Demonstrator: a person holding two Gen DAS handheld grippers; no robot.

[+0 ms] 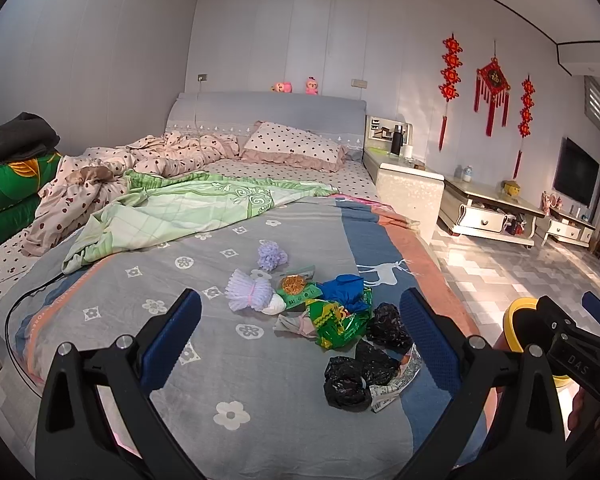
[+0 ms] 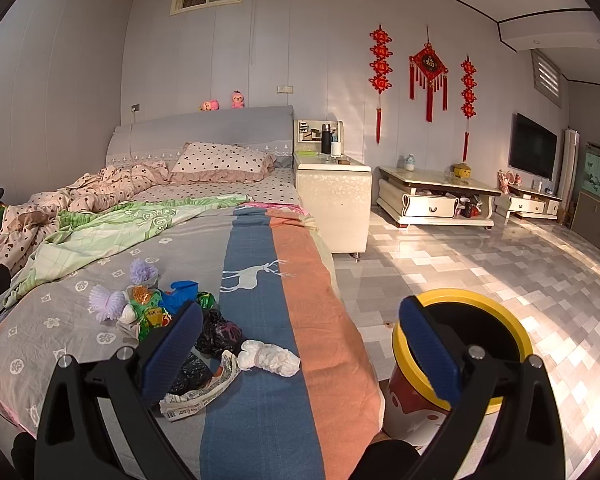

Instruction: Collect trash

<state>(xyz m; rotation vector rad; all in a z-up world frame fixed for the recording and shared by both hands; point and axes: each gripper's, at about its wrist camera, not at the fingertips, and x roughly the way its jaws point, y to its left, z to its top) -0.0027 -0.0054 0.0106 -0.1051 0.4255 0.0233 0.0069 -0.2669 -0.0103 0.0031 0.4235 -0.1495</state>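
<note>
A heap of trash lies on the grey flowered blanket (image 1: 204,364): purple foam nets (image 1: 250,290), green wrappers (image 1: 334,322), a blue bag (image 1: 346,286), black plastic bags (image 1: 360,372) and a printed paper scrap (image 1: 396,384). My left gripper (image 1: 302,330) hovers open just short of the heap, with nothing between its fingers. In the right wrist view a crumpled white tissue (image 2: 268,356) lies beside the black bags (image 2: 216,332) and the paper scrap (image 2: 204,392). My right gripper (image 2: 300,348) is open and empty over the bed's right edge. A yellow-rimmed bin (image 2: 468,293) stands on the floor below it.
Rumpled quilts (image 1: 172,212) and a pillow (image 1: 296,144) fill the far half of the bed. A black cable (image 1: 12,320) trails along its left side. A white bedside cabinet (image 2: 332,204), a low table (image 2: 436,196) and a TV (image 2: 534,152) line the right; tiled floor (image 2: 500,256) lies between.
</note>
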